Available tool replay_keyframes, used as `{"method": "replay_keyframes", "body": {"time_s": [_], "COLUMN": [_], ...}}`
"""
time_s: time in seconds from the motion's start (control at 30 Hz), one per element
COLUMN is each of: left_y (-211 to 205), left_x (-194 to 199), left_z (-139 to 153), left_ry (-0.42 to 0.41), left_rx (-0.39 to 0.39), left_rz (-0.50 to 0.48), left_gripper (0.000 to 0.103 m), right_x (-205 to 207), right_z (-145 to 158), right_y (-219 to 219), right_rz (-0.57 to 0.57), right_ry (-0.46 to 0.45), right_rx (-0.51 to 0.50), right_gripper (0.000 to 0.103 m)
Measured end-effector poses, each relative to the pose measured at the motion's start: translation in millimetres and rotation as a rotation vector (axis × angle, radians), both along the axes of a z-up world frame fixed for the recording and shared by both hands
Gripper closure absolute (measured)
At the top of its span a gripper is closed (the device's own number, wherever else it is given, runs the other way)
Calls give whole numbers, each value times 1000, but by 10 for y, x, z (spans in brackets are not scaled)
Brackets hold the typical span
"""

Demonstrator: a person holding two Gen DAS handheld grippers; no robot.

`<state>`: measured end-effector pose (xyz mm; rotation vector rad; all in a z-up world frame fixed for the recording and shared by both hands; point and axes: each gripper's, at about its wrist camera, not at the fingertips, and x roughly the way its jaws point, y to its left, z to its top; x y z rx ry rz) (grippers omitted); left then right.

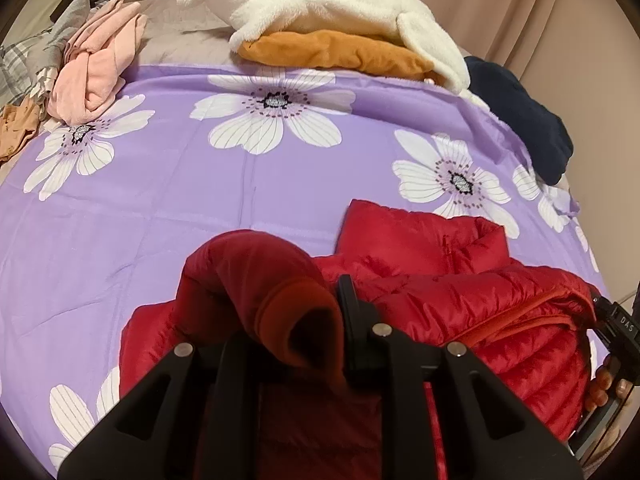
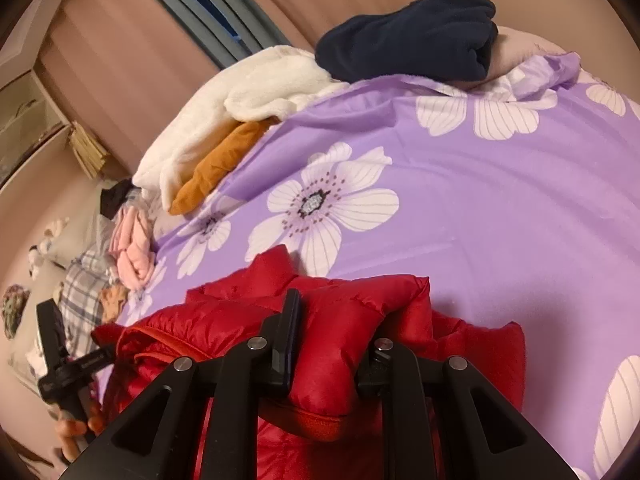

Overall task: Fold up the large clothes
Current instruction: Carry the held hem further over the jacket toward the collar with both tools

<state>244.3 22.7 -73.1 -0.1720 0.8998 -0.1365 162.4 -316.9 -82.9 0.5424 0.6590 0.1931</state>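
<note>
A red puffer jacket point(image 1: 460, 292) lies bunched on the purple flowered bedspread point(image 1: 180, 200), near the front edge. My left gripper point(image 1: 296, 320) is shut on a red sleeve end with an orange cuff point(image 1: 296, 308), lifted above the spread. My right gripper point(image 2: 336, 332) is shut on another padded red part of the jacket point(image 2: 340, 340), with an orange cuff edge point(image 2: 316, 424) hanging below the jaws. The left gripper's body shows at the left edge of the right wrist view point(image 2: 60, 360).
A white fleece point(image 1: 328, 8) lies on an orange-brown garment point(image 1: 340, 54) at the back of the bed. A navy garment point(image 1: 520, 116) lies at the right edge. A pink garment point(image 1: 96, 68) and plaid clothes point(image 1: 24, 64) are piled at the left. Curtains hang behind.
</note>
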Motion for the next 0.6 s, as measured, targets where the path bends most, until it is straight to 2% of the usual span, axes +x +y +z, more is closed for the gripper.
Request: {"method": "replay_keyframes", "body": {"time_s": [0.6], "left_y": [-21], "left_x": [98], "left_z": [-179], "left_ry": [14], "left_rx": [9], "left_rz": [5], "left_gripper": [83], "right_x": [116], "right_z": [-96], "right_y": [-5], "right_rz": [0], "right_ry": [32], "right_rx": [1], "right_gripper": [83]}}
